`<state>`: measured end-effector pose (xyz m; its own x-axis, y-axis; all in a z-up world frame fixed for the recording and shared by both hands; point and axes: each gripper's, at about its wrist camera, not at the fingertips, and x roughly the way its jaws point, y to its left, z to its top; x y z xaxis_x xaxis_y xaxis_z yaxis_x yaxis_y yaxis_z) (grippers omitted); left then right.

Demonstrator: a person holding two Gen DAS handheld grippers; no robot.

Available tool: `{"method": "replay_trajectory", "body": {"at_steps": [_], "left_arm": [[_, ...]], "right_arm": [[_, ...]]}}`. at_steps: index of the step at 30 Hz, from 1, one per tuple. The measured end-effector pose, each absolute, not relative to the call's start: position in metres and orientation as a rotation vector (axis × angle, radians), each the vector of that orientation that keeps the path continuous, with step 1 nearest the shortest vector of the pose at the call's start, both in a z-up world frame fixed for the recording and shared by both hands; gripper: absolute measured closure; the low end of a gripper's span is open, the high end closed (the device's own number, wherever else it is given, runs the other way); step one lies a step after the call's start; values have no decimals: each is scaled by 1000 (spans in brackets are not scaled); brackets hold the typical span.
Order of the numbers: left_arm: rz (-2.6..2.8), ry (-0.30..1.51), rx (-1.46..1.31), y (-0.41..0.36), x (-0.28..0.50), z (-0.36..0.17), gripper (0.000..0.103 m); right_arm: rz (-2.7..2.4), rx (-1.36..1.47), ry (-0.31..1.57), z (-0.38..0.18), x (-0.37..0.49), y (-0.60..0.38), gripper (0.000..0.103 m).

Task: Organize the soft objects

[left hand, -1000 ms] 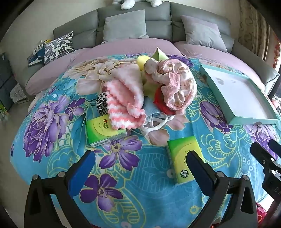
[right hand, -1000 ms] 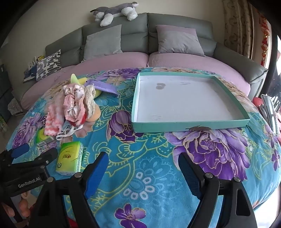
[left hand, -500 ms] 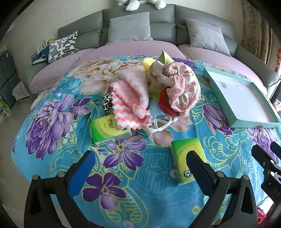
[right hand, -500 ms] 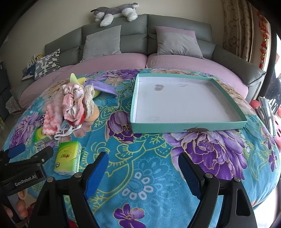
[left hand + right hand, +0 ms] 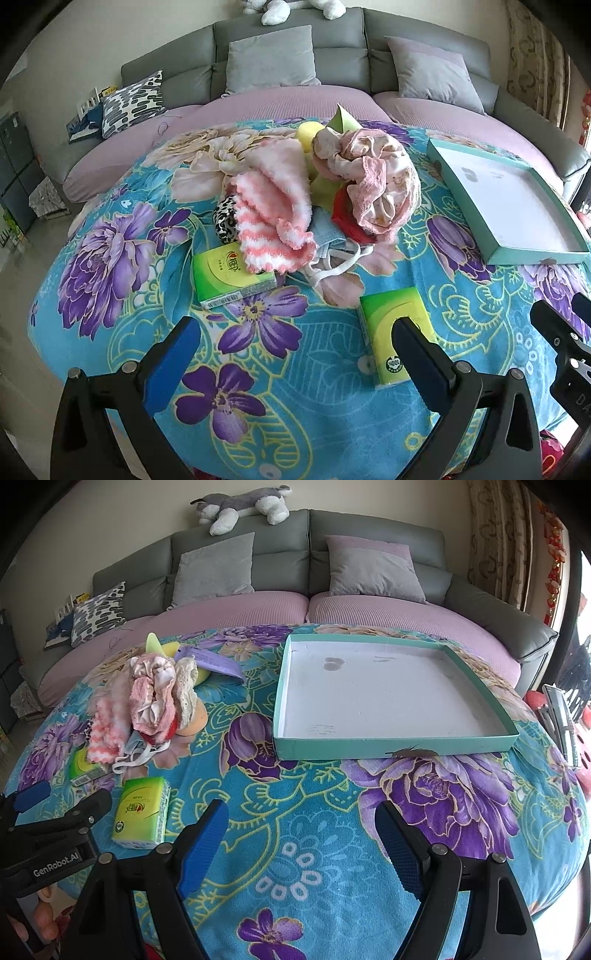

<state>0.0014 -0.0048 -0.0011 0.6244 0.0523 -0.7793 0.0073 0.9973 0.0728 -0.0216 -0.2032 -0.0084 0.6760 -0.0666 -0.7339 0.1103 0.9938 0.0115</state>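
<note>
Both grippers, left gripper (image 5: pixel 295 349) and right gripper (image 5: pixel 299 834), jaws wide, empty; could drag tangled pile (image 5: pixel 325 199), center frame, spilling neighbours.

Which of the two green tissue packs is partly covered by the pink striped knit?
The farther tissue pack, beside the leopard-print item; the nearer tissue pack lies uncovered.

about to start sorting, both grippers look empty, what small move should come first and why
Probably ease the left gripper forward to the near green tissue pack. Its jaws stand open and empty, the pack lies apart from the soft pile, just ahead, and the teal tray is still empty.
</note>
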Motion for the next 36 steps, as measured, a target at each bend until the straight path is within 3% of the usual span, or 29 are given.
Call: {"method": "replay_trajectory", "body": {"at_steps": [36], "left_arm": [[34, 919, 65, -3, 5, -6, 0]], "right_arm": [[-101, 51, 843, -12, -19, -202, 19]]}}
